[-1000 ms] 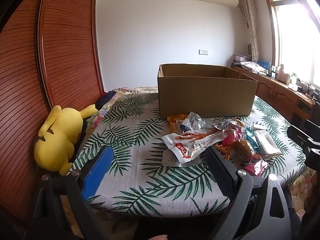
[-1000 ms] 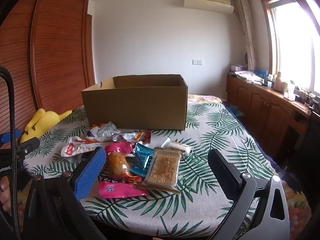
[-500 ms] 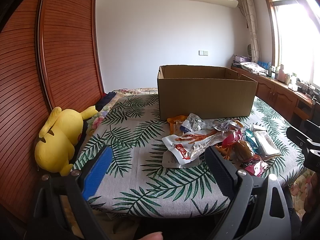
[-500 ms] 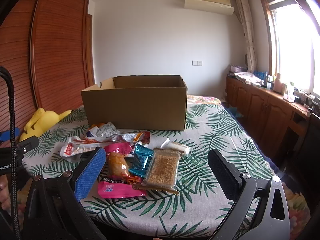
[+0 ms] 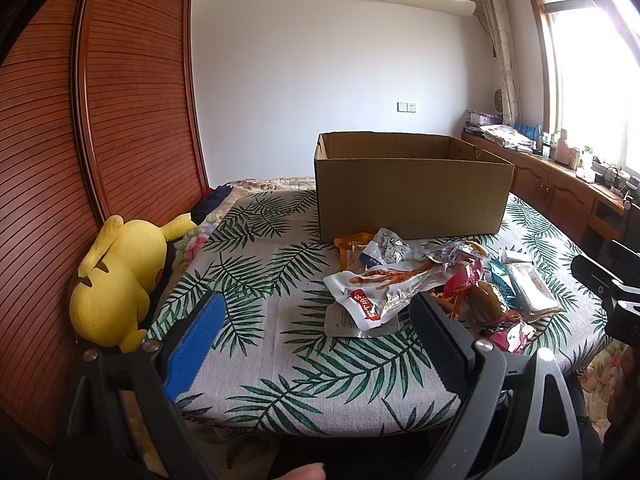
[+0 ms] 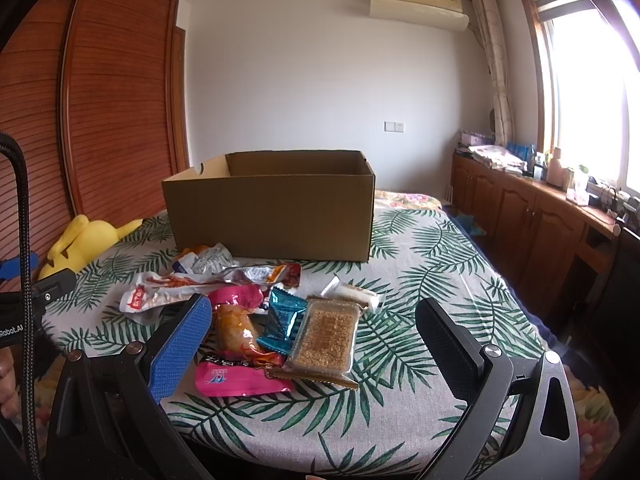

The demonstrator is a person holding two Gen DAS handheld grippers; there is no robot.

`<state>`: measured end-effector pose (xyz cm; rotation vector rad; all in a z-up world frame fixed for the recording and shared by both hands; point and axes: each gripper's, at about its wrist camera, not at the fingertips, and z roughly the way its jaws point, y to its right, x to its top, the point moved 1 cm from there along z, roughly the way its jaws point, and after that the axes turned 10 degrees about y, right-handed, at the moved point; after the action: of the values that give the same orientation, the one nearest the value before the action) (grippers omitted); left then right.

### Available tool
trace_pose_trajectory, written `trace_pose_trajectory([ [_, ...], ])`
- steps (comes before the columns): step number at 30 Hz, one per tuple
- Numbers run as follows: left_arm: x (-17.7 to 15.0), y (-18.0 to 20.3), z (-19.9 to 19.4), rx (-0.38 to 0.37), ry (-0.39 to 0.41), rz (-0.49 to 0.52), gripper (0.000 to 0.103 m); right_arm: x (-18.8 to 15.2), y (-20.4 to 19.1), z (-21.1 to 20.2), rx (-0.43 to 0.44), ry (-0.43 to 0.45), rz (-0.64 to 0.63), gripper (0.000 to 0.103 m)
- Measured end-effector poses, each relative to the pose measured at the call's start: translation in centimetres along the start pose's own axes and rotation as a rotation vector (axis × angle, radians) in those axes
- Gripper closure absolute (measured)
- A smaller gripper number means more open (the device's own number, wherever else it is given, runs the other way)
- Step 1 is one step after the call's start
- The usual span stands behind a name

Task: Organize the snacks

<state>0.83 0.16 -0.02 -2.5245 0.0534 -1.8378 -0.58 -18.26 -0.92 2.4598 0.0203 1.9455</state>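
Note:
A pile of snack packets lies on the leaf-print table in front of an open cardboard box, which also shows in the right wrist view. The pile holds a white chicken-feet pouch, a silver wrapper, a clear pack of grain bars, a teal packet, a pink packet and a bun in clear wrap. My left gripper is open and empty, near the table's front edge, left of the pile. My right gripper is open and empty, just before the pile.
A yellow plush toy lies at the table's left edge against a slatted wooden wardrobe. A wooden sideboard with clutter runs under the window on the right. The table cloth is bare left of the pile.
Both grippers have edged slightly forward and up toward the table; the view of the box and the pile has shifted a little. Nothing on the table has moved.

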Motion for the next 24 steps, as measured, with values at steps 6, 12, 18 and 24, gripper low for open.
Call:
trace_pose_trajectory([
  [6, 0.02, 0.03, -0.03, 0.0, -0.001, 0.0, 0.009, 0.01, 0.3, -0.07, 0.0, 0.001, 0.001, 0.0],
  [12, 0.05, 0.04, -0.12, 0.001, 0.0, 0.001, 0.009, -0.02, 0.15, -0.05, 0.0, 0.001, -0.002, 0.0],
  [18, -0.08, 0.06, -0.16, 0.0, -0.001, 0.0, 0.009, 0.0, 0.21, -0.15, -0.001, 0.001, 0.0, 0.0],
  [24, -0.07, 0.07, -0.15, 0.0, -0.001, 0.001, 0.009, -0.02, 0.19, -0.16, -0.001, 0.002, -0.001, 0.0],
])
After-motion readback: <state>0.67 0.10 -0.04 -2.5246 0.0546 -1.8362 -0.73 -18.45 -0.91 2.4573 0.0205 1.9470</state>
